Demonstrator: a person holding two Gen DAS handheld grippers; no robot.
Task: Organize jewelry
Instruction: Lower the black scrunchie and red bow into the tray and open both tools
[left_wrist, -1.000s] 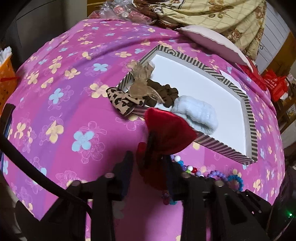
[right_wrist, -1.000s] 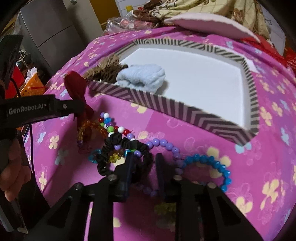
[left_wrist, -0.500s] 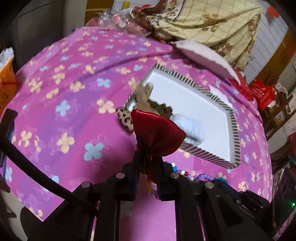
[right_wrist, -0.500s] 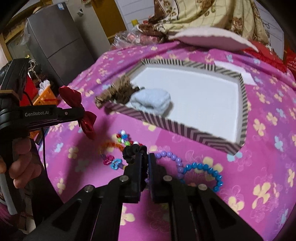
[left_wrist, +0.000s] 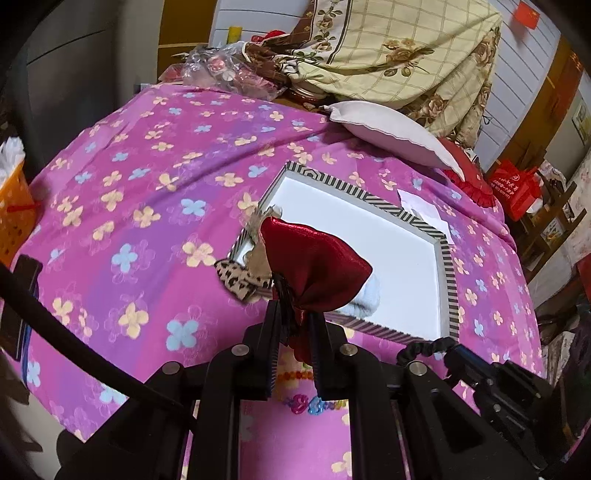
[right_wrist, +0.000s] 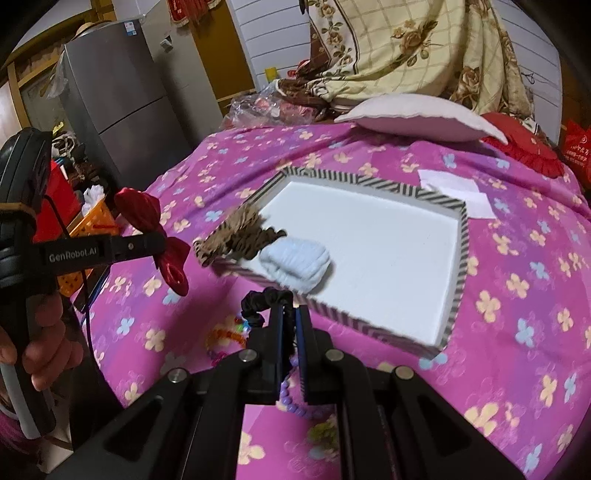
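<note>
Striped tray (right_wrist: 460, 258), white floor mostly bare.

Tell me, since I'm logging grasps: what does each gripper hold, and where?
Left gripper pinches the red bow at its knot; right gripper clamps the black scrunchie by its band.

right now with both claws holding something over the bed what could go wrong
1. The left claw pinches only the red bow at its knot; the glossy fabric might slip out before reaching the striped tray.
2. The black scrunchie sits at the right claw tips and could drop onto the beads.
3. The leopard bow overhangs the tray's corner; a bump could knock it off.
</note>
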